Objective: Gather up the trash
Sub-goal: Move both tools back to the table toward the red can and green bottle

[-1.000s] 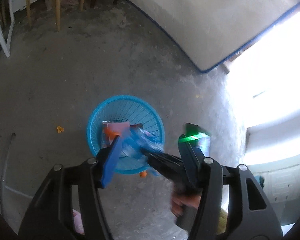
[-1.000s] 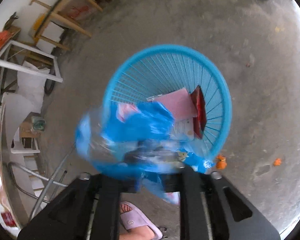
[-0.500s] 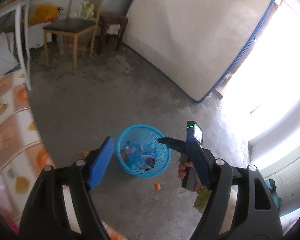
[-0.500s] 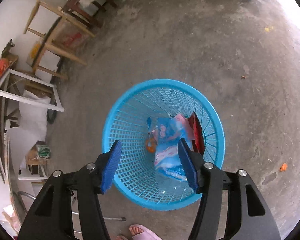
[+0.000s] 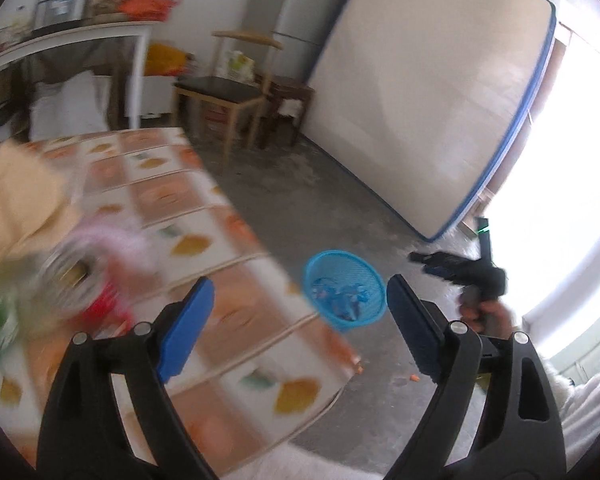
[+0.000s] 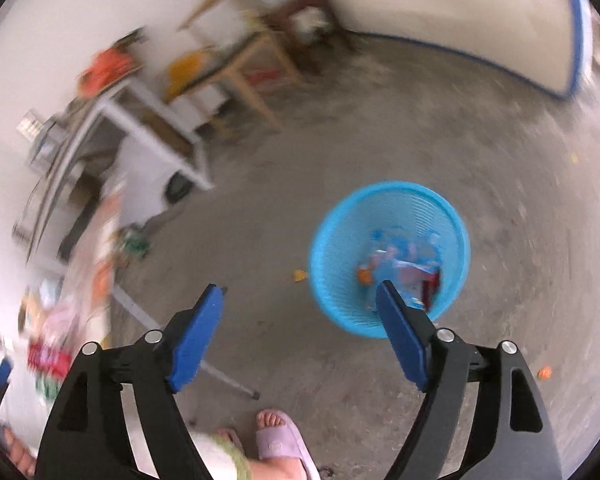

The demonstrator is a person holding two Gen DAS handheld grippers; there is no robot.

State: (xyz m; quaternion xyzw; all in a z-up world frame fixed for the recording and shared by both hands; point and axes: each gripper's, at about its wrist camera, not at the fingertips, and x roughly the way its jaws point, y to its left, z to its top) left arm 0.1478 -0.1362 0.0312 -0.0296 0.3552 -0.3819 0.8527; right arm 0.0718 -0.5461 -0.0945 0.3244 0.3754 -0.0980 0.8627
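A blue mesh basket (image 5: pixel 340 257) stands on the concrete floor with blue and red wrappers (image 6: pixel 402 266) lying inside it. My left gripper (image 5: pixel 300 314) hangs over the edge of a table (image 5: pixel 220 320) covered in an orange-patterned cloth. Its jaws are opening and nothing is between them. Blurred trash (image 5: pixel 68 280) lies on the table to the left. My right gripper (image 6: pixel 300 332) is high above the floor, left of the basket (image 6: pixel 340 240), jaws opening and empty. In the left wrist view a hand holds the right gripper (image 5: pixel 424 262) right of the basket.
Small orange scraps (image 6: pixel 300 276) lie on the floor near the basket. A wooden chair (image 5: pixel 228 92) and a white shelf (image 5: pixel 100 40) stand at the back. A mattress (image 5: pixel 420 100) leans on the wall. A person's foot in a pink slipper (image 6: pixel 280 440) is just below the right gripper.
The right gripper dropped the blue wrapper into the basket, then rose away. The left gripper swung away from the basket over the table. Both jaws spread wider.
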